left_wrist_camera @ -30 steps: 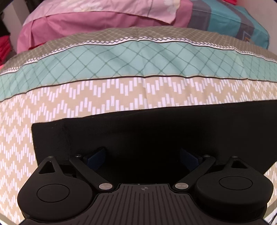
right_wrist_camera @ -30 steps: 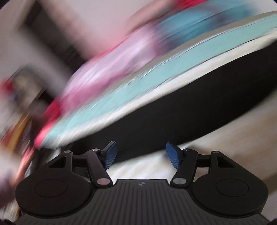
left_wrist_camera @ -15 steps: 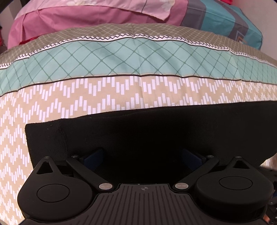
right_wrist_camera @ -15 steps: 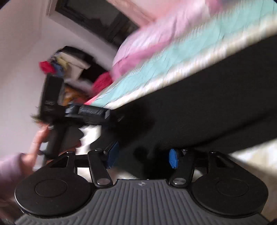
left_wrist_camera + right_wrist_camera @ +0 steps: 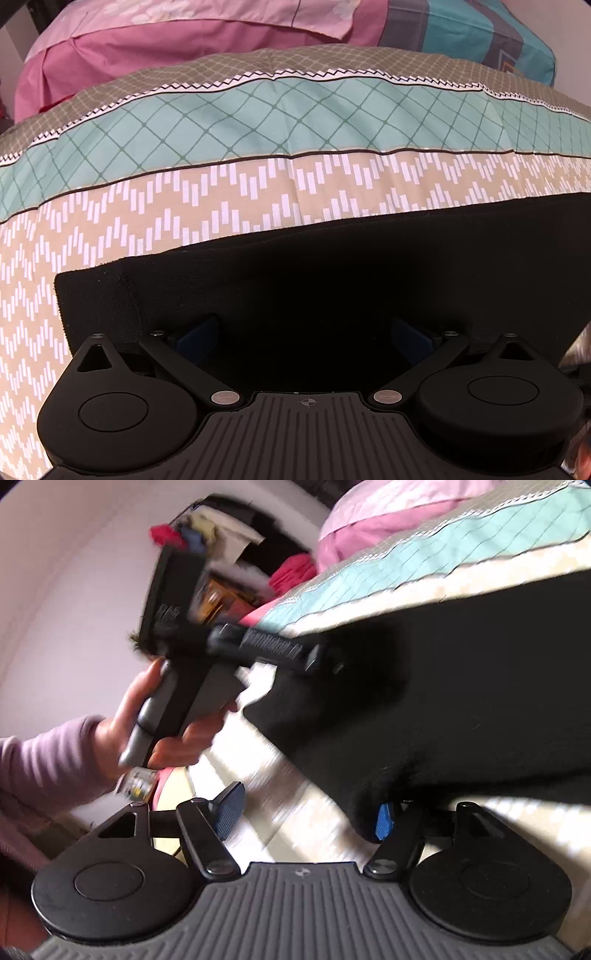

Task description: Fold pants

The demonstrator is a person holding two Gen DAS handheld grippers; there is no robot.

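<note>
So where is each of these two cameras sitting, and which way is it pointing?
Left wrist: on the left gripper, looking steeply down at black pants on the patterned bedspread.
Right wrist: on the right gripper, open, looking low across the bed; the left gripper and the person's hand show.
Both views share the black pants and the bedspread.

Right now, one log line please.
pants: black, flat on bed | left tool: open over pants | right tool: open at pants edge

No legible text anywhere — only blurred raised marks on the left gripper (image 5: 255, 642).
</note>
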